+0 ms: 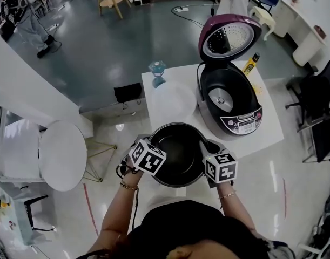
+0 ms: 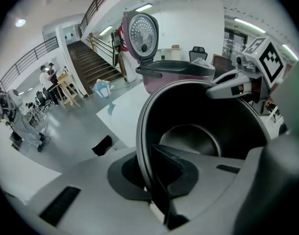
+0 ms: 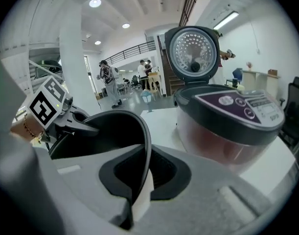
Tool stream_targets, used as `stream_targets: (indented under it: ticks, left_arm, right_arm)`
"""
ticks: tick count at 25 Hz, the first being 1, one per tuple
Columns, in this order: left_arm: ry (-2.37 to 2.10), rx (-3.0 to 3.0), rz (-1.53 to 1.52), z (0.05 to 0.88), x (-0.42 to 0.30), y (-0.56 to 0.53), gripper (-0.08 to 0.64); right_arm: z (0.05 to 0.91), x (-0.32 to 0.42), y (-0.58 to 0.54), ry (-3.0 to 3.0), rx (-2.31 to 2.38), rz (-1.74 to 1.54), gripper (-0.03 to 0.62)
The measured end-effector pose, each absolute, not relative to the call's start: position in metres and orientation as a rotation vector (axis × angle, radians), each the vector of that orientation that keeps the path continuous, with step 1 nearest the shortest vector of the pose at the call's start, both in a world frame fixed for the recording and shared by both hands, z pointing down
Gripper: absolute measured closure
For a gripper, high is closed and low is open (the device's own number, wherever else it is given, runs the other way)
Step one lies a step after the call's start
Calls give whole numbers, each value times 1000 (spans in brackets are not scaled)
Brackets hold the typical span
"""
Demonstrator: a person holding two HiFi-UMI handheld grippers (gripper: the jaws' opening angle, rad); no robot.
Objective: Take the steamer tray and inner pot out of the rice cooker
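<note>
Head view, item list.

1. Inner pot (image 1: pixel 178 152): black, empty, out of the rice cooker (image 1: pixel 229 104). It is at the near edge of the table (image 1: pixel 267 128), just in front of the person. Whether its base rests on the table cannot be told.
2. Left gripper (image 2: pixel 149 180): jaws closed on the pot's rim at the person's left side, one jaw inside the wall and one outside.
3. Right gripper (image 3: pixel 141 185): jaws closed on the opposite rim in the same way.
4. Rice cooker: lid (image 1: pixel 229 36) up, cavity bare down to the heating plate.
5. Steamer tray (image 1: pixel 175 99): judged to be the pale round piece lying on the table between the pot and the far edge, left of the cooker.

Progress: both parts appear to be out of the cooker. What seems left is to set the pot down and release it.

Surface: white rectangular table, also carrying a small blue-tinted object (image 1: pixel 157 72) at the far corner and a yellow bottle (image 1: pixel 252 63) behind the cooker.

Room: large hall with a glossy grey floor. A white round stool (image 1: pixel 62 155) stands at left, a staircase shows in the gripper views, and people stand far off.
</note>
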State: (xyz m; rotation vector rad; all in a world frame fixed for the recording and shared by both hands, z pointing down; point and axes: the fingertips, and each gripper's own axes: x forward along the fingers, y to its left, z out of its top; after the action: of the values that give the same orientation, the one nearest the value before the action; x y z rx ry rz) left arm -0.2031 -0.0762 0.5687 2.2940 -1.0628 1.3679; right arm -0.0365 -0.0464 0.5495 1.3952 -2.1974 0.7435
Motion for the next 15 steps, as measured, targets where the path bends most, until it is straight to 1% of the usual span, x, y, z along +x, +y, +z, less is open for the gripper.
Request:
stream_targets:
  ticks: [5,15]
  left_arm:
    - [-1008,2275,1412,586,-195,-86,546]
    - [-920,2278,1453,611,-174,-107,546]
  right_arm:
    - [571,-29,-52,-2163,1390,838,574]
    - [596,-10,-65,-2111,1423,910,574]
